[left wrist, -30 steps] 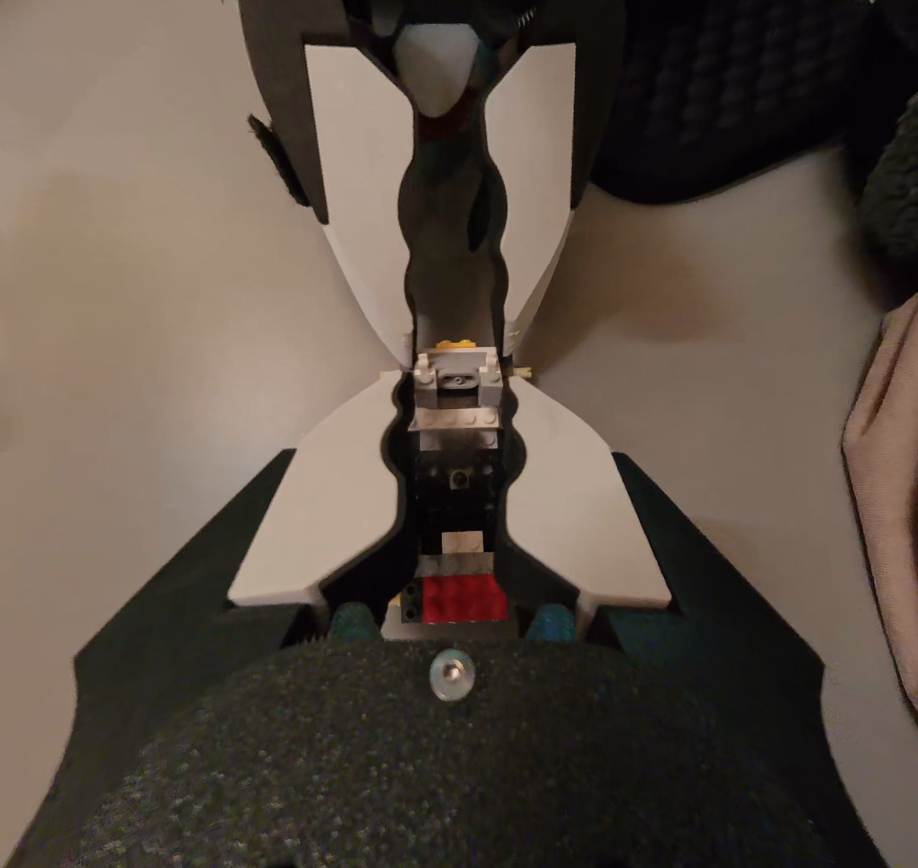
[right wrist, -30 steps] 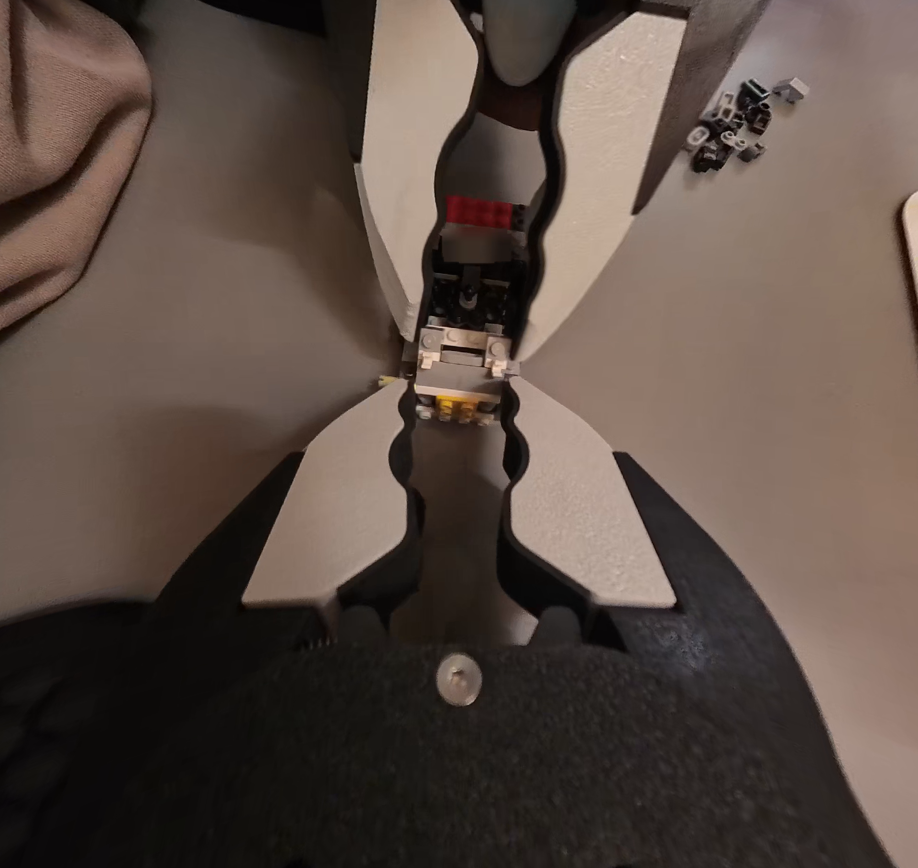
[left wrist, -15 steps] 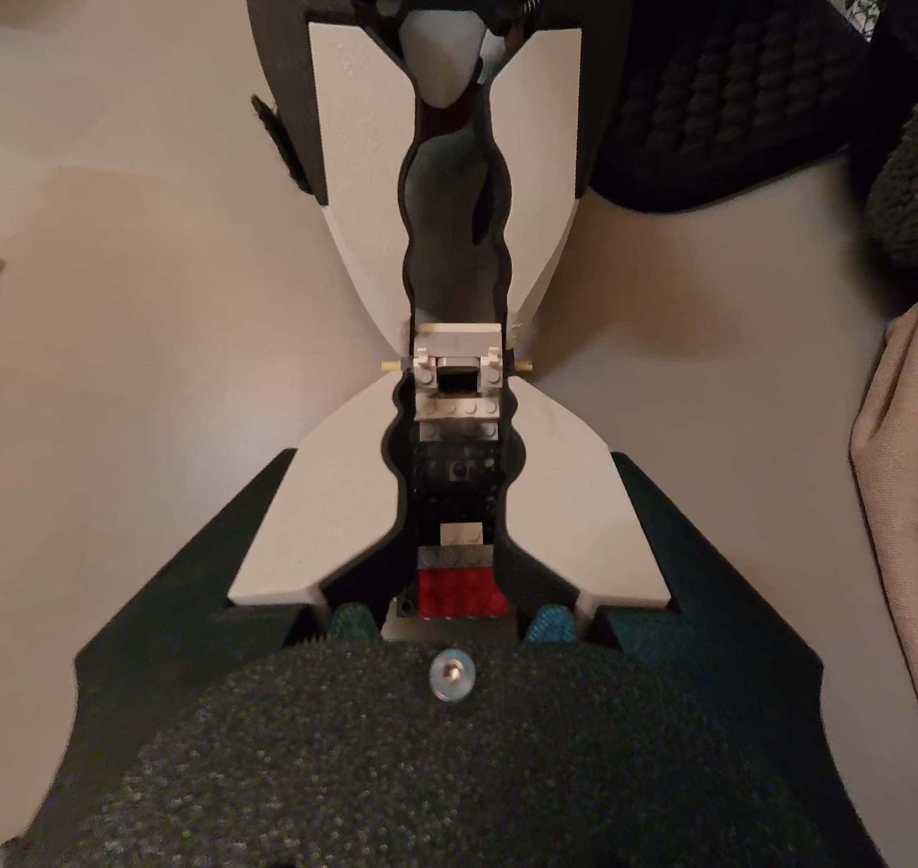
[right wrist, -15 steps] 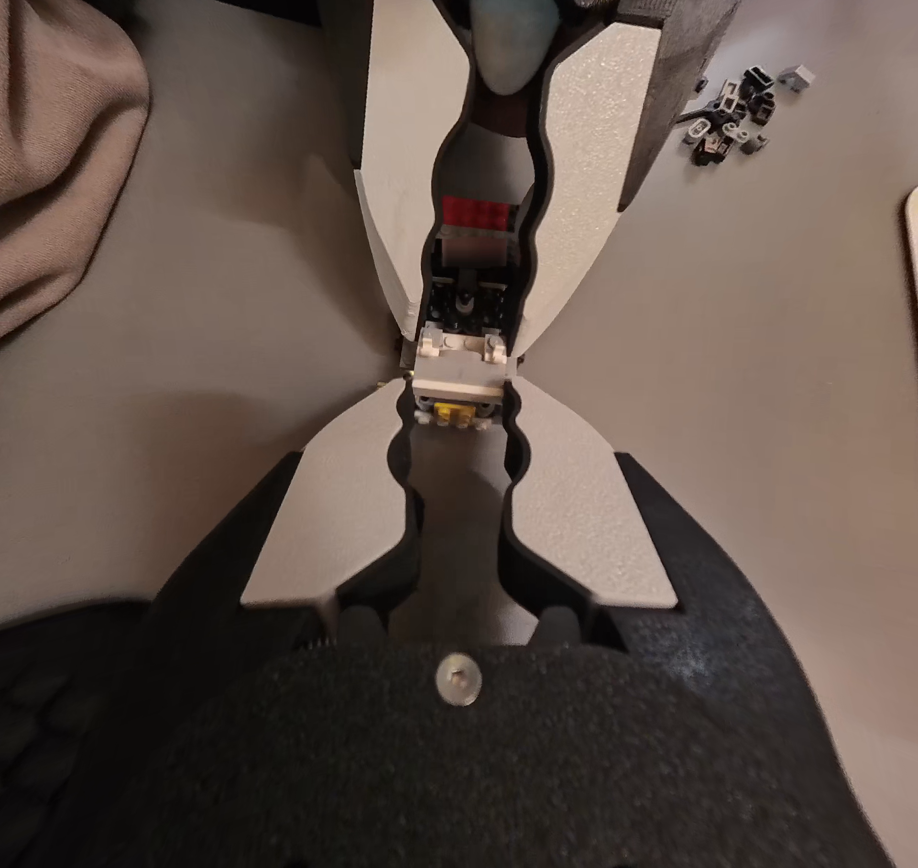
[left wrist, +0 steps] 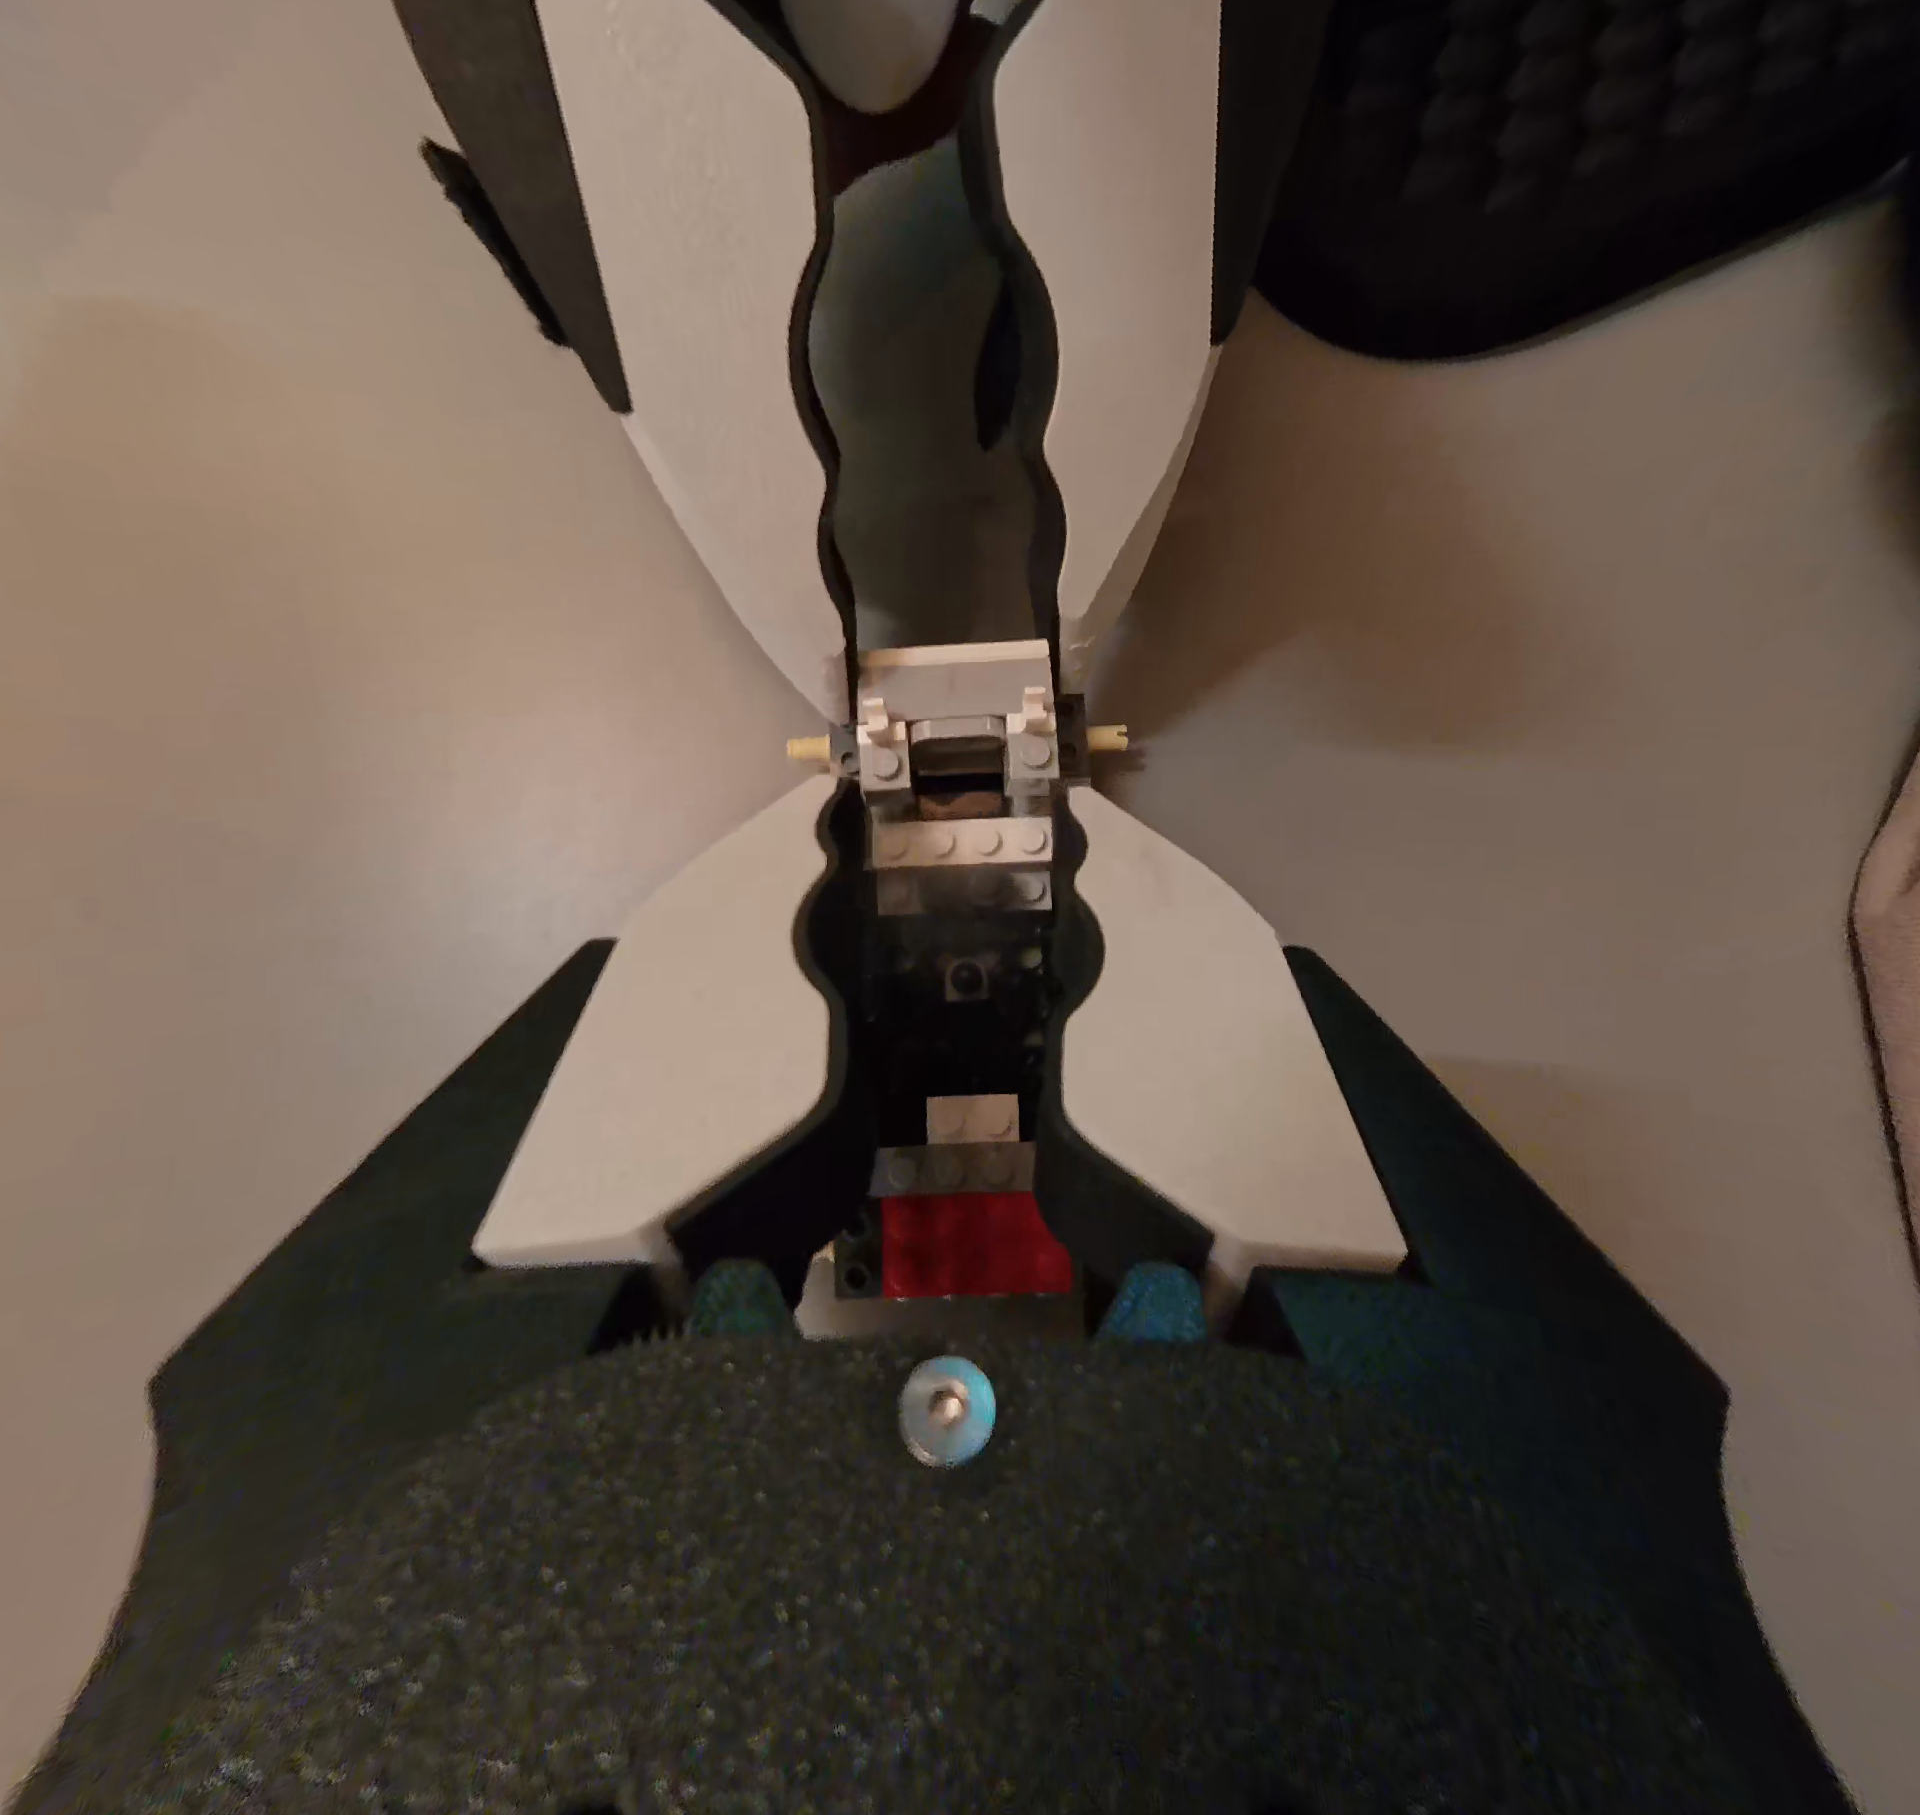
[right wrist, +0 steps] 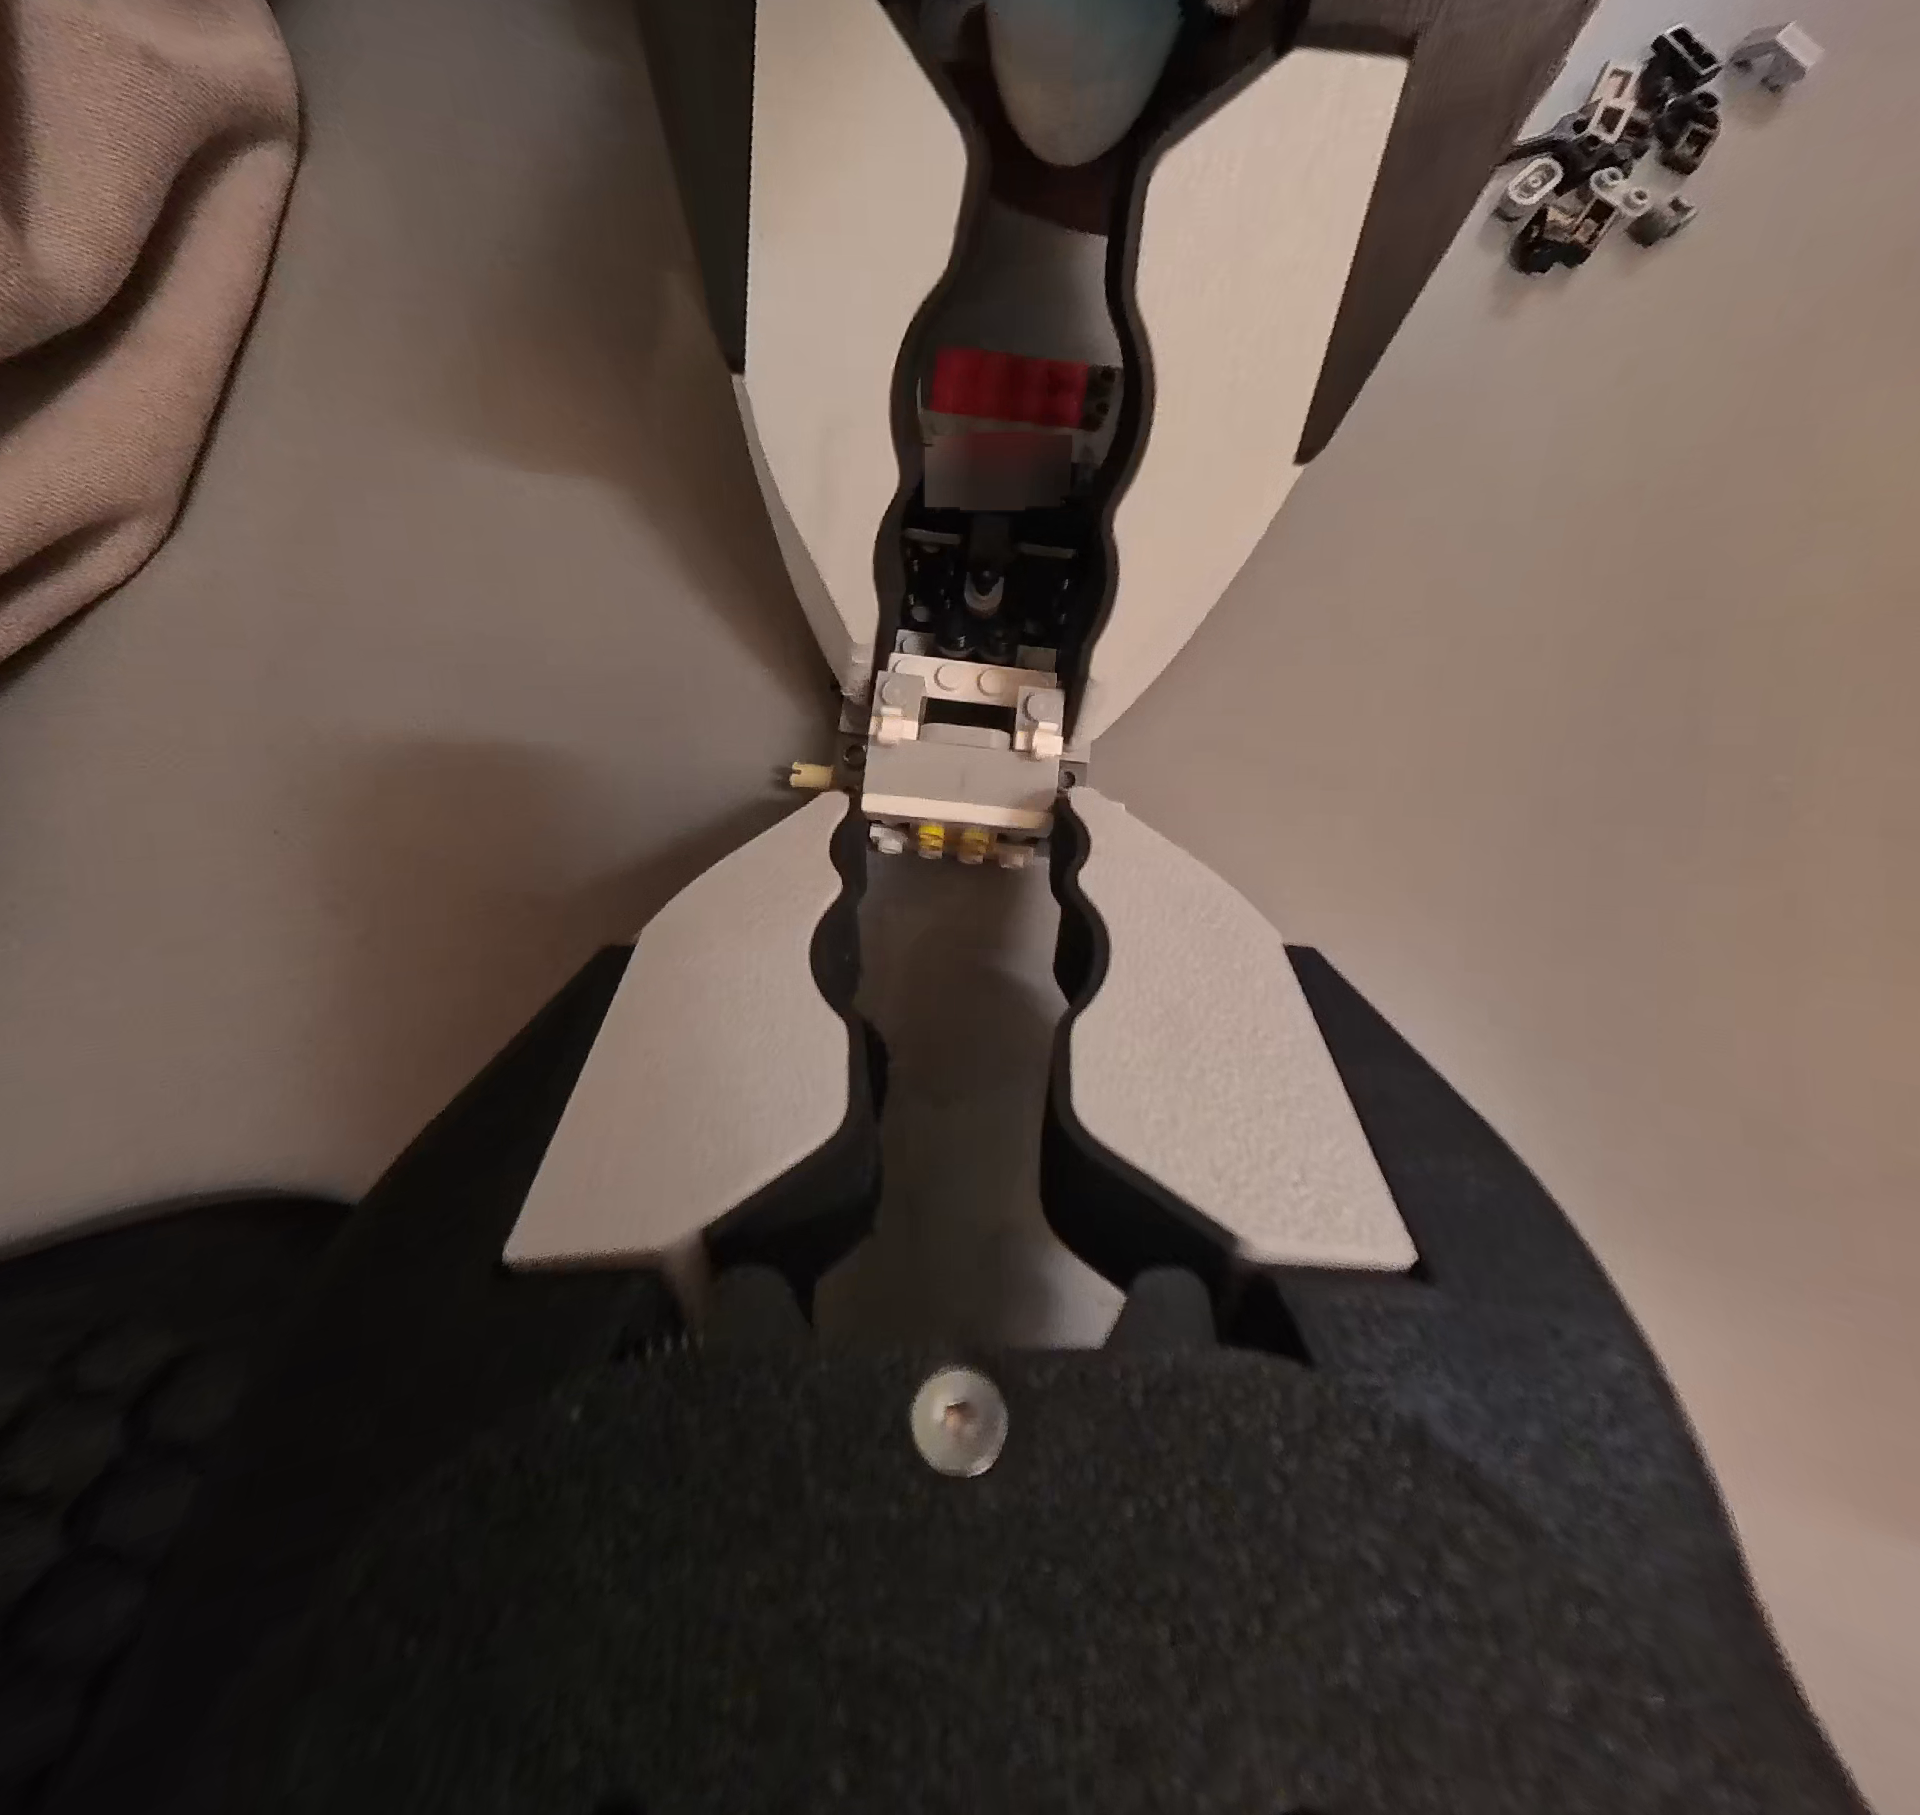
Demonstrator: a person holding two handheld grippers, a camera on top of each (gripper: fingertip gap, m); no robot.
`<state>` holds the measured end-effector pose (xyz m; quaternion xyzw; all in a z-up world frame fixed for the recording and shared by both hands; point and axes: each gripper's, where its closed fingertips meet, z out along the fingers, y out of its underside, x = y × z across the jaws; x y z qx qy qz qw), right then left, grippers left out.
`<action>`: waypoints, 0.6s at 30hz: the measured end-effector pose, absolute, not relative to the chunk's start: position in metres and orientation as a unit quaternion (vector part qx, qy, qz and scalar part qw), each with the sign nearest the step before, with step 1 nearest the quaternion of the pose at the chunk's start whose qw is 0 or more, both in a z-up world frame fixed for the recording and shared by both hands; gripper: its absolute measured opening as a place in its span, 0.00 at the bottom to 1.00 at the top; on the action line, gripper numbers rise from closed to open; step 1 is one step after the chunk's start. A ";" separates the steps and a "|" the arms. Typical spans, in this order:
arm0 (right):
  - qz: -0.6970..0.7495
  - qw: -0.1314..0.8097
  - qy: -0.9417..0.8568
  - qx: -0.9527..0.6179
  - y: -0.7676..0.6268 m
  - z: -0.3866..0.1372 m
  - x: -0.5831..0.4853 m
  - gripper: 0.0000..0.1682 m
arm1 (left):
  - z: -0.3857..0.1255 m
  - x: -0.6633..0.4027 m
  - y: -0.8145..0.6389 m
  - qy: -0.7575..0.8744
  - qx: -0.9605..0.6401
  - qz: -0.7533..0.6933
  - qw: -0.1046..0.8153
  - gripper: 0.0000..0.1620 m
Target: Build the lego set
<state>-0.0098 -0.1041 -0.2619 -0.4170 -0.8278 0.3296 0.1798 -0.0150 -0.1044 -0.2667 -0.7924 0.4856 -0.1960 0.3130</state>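
A partly built lego model (left wrist: 956, 1017) has a long black body, a red plate (left wrist: 971, 1256) at one end and a grey and white block (left wrist: 951, 685) at the other. Cream pins stick out at both sides of that block. My left gripper (left wrist: 956, 799) is shut on the black body, which lies along its fingers. My right gripper (left wrist: 956, 664) faces it tip to tip. In the right wrist view my right gripper (right wrist: 956, 815) is shut on the grey and white block (right wrist: 961, 773), with yellow studs (right wrist: 956, 840) underneath. The left gripper (right wrist: 966, 685) shows beyond it.
The model is held above a beige table (left wrist: 312, 622). Several small grey and black loose pieces (right wrist: 1621, 165) lie at the far right. A beige cloth (right wrist: 125, 238) lies at the left edge. A black textured pad (left wrist: 1610, 103) lies behind the right gripper. My two grippers' fingertips are within a few centimetres of each other. It is some 8 centimeters from my left tips to the red plate (left wrist: 971, 1256). Seen from the right wrist view (right wrist: 1025, 399) as well.
The grey and white block in the right gripper has tipped relative to the black body. Its flat face now shows in the left wrist view and the yellow studs are hidden there. Both grips hold.
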 end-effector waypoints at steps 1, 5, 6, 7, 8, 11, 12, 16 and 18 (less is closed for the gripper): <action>0.328 0.178 -0.829 -0.416 -0.104 -0.262 -0.010 0.20 | -0.267 -0.015 -0.104 0.486 -0.792 -0.196 0.313 0.22; 0.324 0.172 -0.832 -0.417 -0.104 -0.262 -0.009 0.20 | -0.259 -0.017 -0.102 0.474 -0.791 -0.210 0.325 0.25; 0.323 0.170 -0.833 -0.417 -0.104 -0.262 -0.009 0.20 | -0.255 -0.016 -0.101 0.467 -0.791 -0.219 0.330 0.25; 0.321 0.168 -0.833 -0.418 -0.103 -0.261 -0.008 0.20 | -0.252 -0.016 -0.101 0.460 -0.790 -0.228 0.334 0.25; 0.318 0.165 -0.834 -0.419 -0.103 -0.262 -0.008 0.20 | -0.250 -0.016 -0.100 0.454 -0.791 -0.234 0.338 0.26; 0.311 0.160 -0.838 -0.419 -0.103 -0.262 -0.007 0.20 | -0.251 -0.014 -0.099 0.450 -0.791 -0.234 0.341 0.26; 0.308 0.157 -0.839 -0.420 -0.103 -0.262 -0.007 0.20 | -0.251 -0.013 -0.099 0.451 -0.791 -0.233 0.341 0.26; 0.299 0.150 -0.843 -0.421 -0.104 -0.262 -0.009 0.20 | -0.253 -0.014 -0.098 0.452 -0.792 -0.226 0.343 0.26; 0.295 0.148 -0.846 -0.419 -0.105 -0.262 -0.010 0.20 | -0.253 -0.013 -0.098 0.451 -0.791 -0.228 0.345 0.25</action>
